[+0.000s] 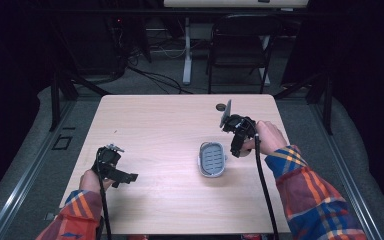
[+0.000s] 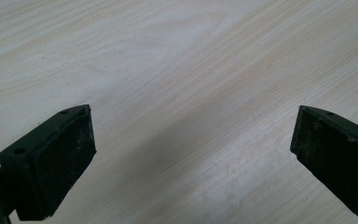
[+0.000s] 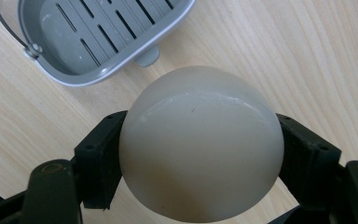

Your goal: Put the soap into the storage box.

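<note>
A smooth off-white ball sits between the jaws of my right gripper, which is shut on it, one black pad on each side. Just beyond it lies an empty grey slotted basket with a thin wire handle, flat on the wooden table. From above, the basket is right of the table's centre and the right gripper hovers beside its right edge. My left gripper rests near the table's front left, its jaws wide open over bare wood with nothing between them.
A small dark hole marks the table top near its far edge. Behind the table stand a black chair and a white desk leg with cables on the floor. Dark curtains close off both sides.
</note>
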### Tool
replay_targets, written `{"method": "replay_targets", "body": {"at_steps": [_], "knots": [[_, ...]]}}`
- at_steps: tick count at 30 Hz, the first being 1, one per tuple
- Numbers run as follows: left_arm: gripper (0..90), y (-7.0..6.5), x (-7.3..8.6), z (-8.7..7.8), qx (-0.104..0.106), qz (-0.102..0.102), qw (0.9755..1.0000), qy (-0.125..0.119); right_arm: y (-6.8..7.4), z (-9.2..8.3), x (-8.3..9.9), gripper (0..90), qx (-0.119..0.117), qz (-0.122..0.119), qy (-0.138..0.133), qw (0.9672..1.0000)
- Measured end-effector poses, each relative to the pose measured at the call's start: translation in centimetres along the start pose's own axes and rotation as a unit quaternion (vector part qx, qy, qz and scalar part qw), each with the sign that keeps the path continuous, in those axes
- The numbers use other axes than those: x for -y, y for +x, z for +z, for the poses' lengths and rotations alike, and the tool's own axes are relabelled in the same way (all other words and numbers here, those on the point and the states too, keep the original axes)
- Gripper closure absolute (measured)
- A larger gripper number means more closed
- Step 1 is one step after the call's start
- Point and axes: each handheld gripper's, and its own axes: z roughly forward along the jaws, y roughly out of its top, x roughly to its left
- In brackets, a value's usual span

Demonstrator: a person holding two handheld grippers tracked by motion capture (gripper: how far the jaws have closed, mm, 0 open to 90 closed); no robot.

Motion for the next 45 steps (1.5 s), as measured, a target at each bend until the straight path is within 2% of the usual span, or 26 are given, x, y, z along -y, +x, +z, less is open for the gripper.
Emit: {"method": "replay_targets", "body": {"at_steps": [19, 34, 45], "knots": [[0.0, 0.0, 0.0, -0.1, 0.002, -0.001, 1.0000, -0.005, 0.8, -0.6, -1.4, 24.6, 0.002, -0.011, -0.010, 0.9999], [0.0, 0.1, 0.0, -0.1, 0.004, 0.000, 1.0000, -0.004, 1.4, -0.9, -2.7, 24.6, 0.003, -0.026, -0.007, 0.9996], [0.0, 0.1, 0.0, -0.1, 0.004, -0.001, 1.0000, -0.003, 2.4, -0.8, -3.8, 24.6, -0.002, -0.036, -0.011, 0.9993]]}}
